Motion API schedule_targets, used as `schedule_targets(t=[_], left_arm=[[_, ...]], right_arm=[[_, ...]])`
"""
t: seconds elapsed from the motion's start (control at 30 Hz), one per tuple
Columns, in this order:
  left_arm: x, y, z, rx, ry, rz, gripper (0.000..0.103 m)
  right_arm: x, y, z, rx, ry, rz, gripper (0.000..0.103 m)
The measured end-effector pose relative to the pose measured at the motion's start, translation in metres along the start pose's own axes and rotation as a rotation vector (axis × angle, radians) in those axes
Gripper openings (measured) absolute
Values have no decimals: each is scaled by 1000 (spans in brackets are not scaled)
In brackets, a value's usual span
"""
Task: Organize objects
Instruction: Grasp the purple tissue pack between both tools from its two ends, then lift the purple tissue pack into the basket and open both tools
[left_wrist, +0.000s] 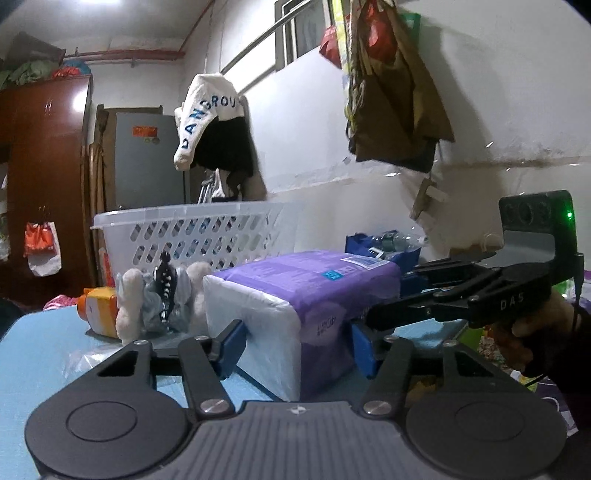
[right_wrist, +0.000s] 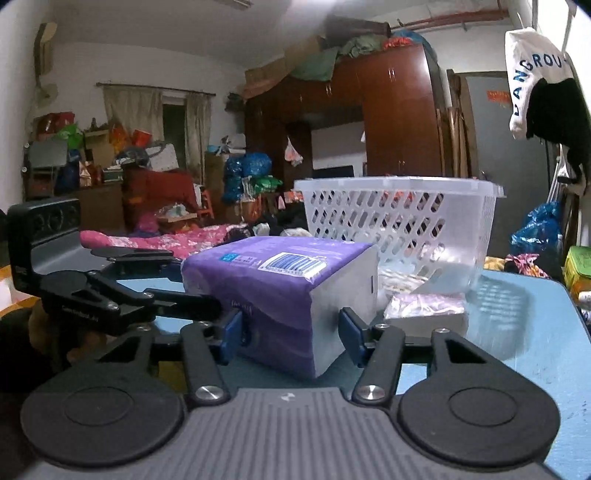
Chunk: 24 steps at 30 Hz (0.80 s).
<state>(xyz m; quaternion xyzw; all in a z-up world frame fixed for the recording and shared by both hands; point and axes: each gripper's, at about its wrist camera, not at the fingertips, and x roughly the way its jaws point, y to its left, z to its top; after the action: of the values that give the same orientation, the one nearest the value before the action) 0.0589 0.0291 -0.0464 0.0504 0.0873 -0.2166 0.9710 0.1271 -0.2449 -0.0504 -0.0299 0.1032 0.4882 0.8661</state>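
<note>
On the blue counter (left_wrist: 33, 332), in front of the white basket (left_wrist: 192, 232), the purple package (left_wrist: 306, 295) lay between my two tools. My left hand-held gripper (left_wrist: 295, 343) pinched one end of it, my right hand-held gripper (right_wrist: 291, 332) the other. Left of the package sat a plush toy (left_wrist: 162, 299) and an orange bottle (left_wrist: 98, 310).

Dark wooden wardrobe (right_wrist: 399, 110), bundles piled on top. Left of it, a curtained window (right_wrist: 173, 125); below, a pink bedspread (right_wrist: 166, 240). Right of it, a grey door (right_wrist: 487, 122). White walls (left_wrist: 498, 92).
</note>
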Motion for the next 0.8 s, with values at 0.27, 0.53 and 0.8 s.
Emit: schedule_targets(t=[0.27,0.53,0.8], left_arm=[[-9,0,8,28,-38,-12,63],[-12,-3,27,59,-69,8,62],[9,31,122,69,-158,60,62]], right_arm=[[-2,5,10,-34,-32,-4,56],[-2,5,25,-42,-55,-20,56],[17,-17,127,-95,-94,-60,54]])
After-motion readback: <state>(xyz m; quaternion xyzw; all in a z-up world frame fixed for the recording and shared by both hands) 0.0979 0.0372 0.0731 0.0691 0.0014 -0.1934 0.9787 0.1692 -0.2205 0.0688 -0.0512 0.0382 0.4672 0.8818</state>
